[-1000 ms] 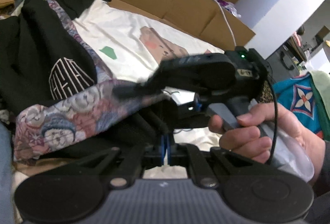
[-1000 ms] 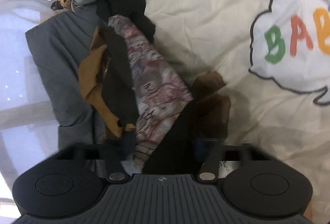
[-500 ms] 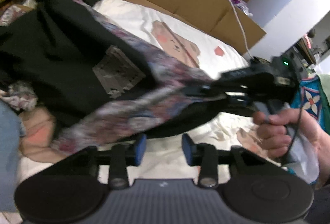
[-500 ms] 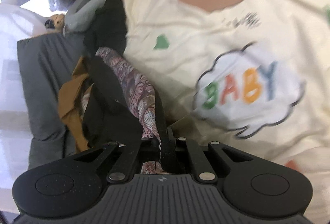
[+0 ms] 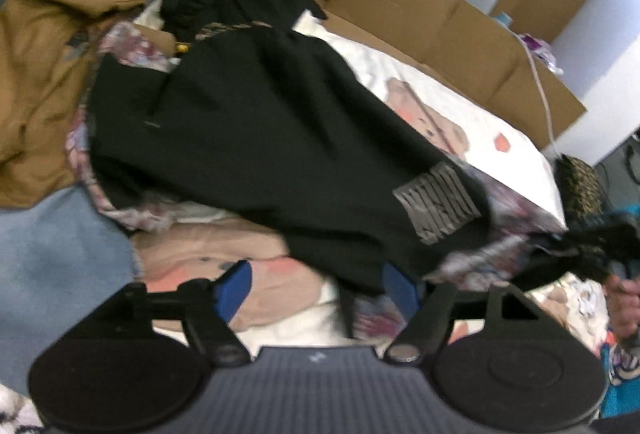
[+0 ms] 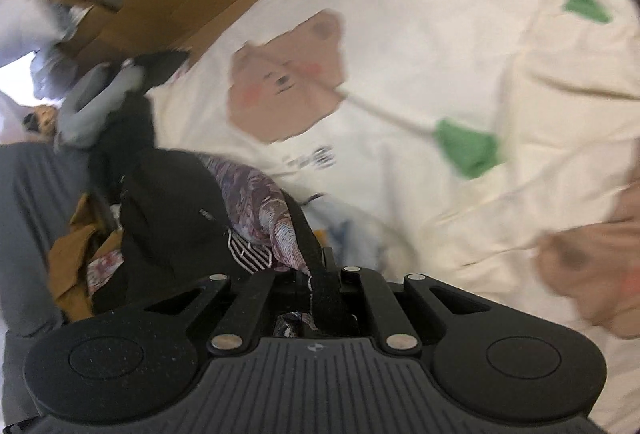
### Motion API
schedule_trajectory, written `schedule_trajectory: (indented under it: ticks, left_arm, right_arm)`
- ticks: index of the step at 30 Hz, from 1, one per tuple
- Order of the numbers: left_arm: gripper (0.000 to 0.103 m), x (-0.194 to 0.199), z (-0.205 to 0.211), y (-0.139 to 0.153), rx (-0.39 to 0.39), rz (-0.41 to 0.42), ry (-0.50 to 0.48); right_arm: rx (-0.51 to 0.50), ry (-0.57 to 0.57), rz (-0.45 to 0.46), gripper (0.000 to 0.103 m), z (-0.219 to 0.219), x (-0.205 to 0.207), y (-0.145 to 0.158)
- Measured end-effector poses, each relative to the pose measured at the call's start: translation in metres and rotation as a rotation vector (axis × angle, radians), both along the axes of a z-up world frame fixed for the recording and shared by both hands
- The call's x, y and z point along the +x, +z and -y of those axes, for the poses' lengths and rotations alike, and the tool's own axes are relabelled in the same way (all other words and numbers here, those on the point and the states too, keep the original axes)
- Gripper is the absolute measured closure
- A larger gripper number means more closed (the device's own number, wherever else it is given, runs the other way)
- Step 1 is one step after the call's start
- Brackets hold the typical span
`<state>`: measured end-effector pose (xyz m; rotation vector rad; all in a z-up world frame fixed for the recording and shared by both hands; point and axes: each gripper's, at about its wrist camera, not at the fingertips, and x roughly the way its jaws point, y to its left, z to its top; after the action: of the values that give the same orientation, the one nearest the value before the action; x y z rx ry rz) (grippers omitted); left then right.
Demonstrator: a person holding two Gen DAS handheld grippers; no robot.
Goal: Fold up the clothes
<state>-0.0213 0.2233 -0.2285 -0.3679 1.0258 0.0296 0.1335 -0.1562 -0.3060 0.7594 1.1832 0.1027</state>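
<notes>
**Black garment handed over to the right hand-held gripper**

The black garment with a patterned purple-and-pink lining and a grey striped patch (image 5: 280, 138) lies stretched over the bed, from the heap of clothes at the left toward the right edge of the left wrist view. A second ago the left hand-held gripper (image 5: 316, 284) was clenched on its edge; now its jaws are opening, the blue pads (image 5: 234, 288) standing well apart, with a fold of black cloth hanging between them but not pressed. The right hand-held gripper (image 6: 320, 280) is clenched tight on a strip of the black hem and lining and has drawn it away from the pile, so the cloth has spread out longer than before. By that reading the garment is being pulled clear for laying flat, and the left side is free to take a new hold.

The left wrist view shows the whole span of the garment, the mustard-brown jacket (image 5: 48, 46) beside it and the cardboard boxes (image 5: 420, 14) behind. Only the right wrist view shows the pinch itself, and the cream bedsheet printed with a brown bear (image 6: 400, 74) beyond it.
</notes>
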Motion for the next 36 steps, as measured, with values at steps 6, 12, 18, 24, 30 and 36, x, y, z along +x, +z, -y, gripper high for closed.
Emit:
schedule_trajectory:
  ticks: [6, 12, 18, 24, 30, 36]
  left_arm:
    - [0.025, 0.0, -0.016, 0.006, 0.003, -0.019, 0.062]
    - [0.024, 0.0, -0.019, 0.015, 0.028, -0.022, 0.061]
    - [0.023, 0.008, -0.024, 0.01, 0.049, -0.034, 0.074]
    - [0.017, 0.021, -0.022, -0.013, 0.106, -0.084, 0.067]
    - [0.017, 0.032, -0.016, -0.05, 0.177, -0.147, 0.027]
    - [0.017, 0.046, -0.024, -0.081, 0.184, -0.173, 0.022]
  right_arm:
    - [-0.095, -0.074, 0.003, 0.102, 0.041, -0.014, 0.019]
    - [-0.156, -0.128, 0.002, 0.102, 0.081, -0.022, 0.038]
    - [-0.209, -0.165, -0.004, 0.102, 0.116, -0.033, 0.049]
    - [-0.271, -0.223, -0.025, 0.102, 0.149, -0.047, 0.05]
    - [-0.325, -0.27, -0.053, 0.102, 0.176, -0.062, 0.038]
    - [-0.362, -0.315, -0.081, 0.102, 0.196, -0.072, 0.029]
